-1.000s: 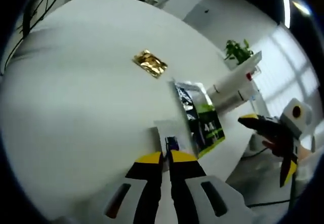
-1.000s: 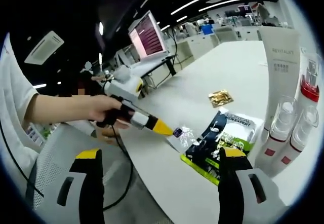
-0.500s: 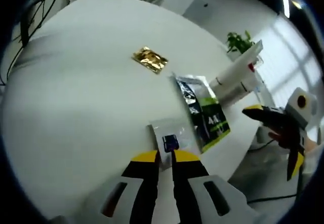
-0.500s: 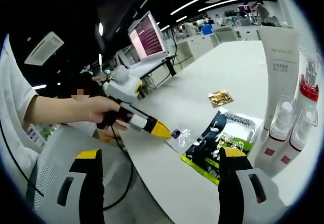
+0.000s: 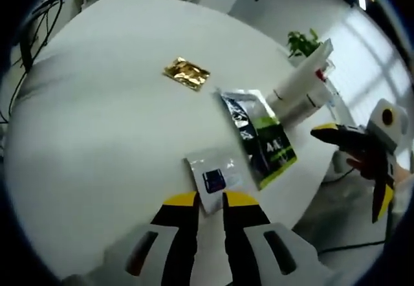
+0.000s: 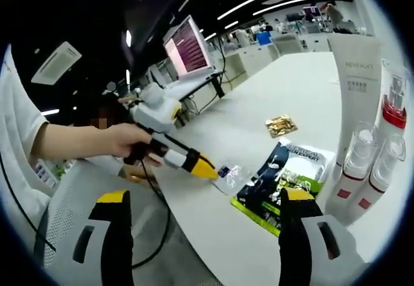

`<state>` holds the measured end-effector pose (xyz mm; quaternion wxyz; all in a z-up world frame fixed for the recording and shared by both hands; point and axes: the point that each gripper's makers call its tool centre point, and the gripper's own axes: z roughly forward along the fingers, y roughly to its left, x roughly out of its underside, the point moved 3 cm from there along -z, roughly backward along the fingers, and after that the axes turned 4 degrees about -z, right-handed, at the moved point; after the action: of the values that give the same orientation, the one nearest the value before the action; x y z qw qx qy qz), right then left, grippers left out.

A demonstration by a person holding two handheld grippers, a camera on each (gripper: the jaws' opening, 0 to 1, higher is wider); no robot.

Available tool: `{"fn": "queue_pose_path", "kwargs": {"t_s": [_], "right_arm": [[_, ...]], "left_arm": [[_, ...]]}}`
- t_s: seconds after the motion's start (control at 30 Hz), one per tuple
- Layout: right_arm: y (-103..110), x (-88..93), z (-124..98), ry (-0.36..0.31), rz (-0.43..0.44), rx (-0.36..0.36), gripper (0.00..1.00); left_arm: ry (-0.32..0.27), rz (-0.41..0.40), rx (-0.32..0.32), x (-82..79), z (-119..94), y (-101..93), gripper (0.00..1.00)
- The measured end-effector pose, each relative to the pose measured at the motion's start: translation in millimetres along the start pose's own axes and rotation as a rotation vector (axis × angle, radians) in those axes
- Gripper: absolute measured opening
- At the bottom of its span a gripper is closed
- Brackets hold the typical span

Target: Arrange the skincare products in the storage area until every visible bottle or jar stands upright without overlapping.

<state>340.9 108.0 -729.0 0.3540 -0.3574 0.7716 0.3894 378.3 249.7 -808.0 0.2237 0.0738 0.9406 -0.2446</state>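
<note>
Left gripper view looks down along the left gripper [image 5: 208, 202], whose yellow-tipped jaws stand a narrow gap apart with nothing between them; their tips sit at the near edge of a small clear sachet [image 5: 213, 178] with a dark blue label, which lies flat on the white table [image 5: 97, 124]. Whether the tips touch the sachet cannot be told. Just beyond the sachet, touching or overlapping its far corner, lies a dark and green pouch [image 5: 260, 140], also flat. Farther out rests a gold foil packet [image 5: 186, 74], well apart from both. Past the pouch, at the table's far edge, a white tube [image 5: 309, 69] and clear bottles [image 5: 304, 105] stand together in a cluster, with a green plant [image 5: 303, 42] behind them. The right gripper [image 5: 362, 163] comes in from the right, held off the table's edge.

Right gripper view shows what the other does not: the right gripper's own jaws [image 6: 204, 218] spread wide apart and empty, above the table's near edge and a mesh chair [image 6: 58, 228]. It also shows a hand [image 6: 126, 145] holding the left gripper [image 6: 206, 168], its tip at the sachet [image 6: 229, 175]. The pouch [image 6: 284, 173] lies between the jaws, nearer the right one. The bottles [image 6: 362, 163], one with a red collar [image 6: 393, 114], stand upright beside the tall tube [image 6: 359, 72], to the right of the right jaw. The gold packet [image 6: 281, 125] lies farther back, and a monitor [image 6: 189, 45] stands on a desk behind.
</note>
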Motion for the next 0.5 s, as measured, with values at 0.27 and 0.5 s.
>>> {"fn": "queue_pose_path", "kwargs": {"t_s": [0.27, 0.5], "right_arm": [[0.8, 1.3, 0.9, 0.005, -0.01, -0.003, 0.94], [1.7, 1.1, 1.8, 0.007, -0.01, -0.011, 0.94]], "left_arm": [[0.019, 0.094, -0.039, 1.7, -2.2, -5.8, 0.16], [0.024, 0.165, -0.081, 1.9, -2.2, -9.4, 0.21]]}}
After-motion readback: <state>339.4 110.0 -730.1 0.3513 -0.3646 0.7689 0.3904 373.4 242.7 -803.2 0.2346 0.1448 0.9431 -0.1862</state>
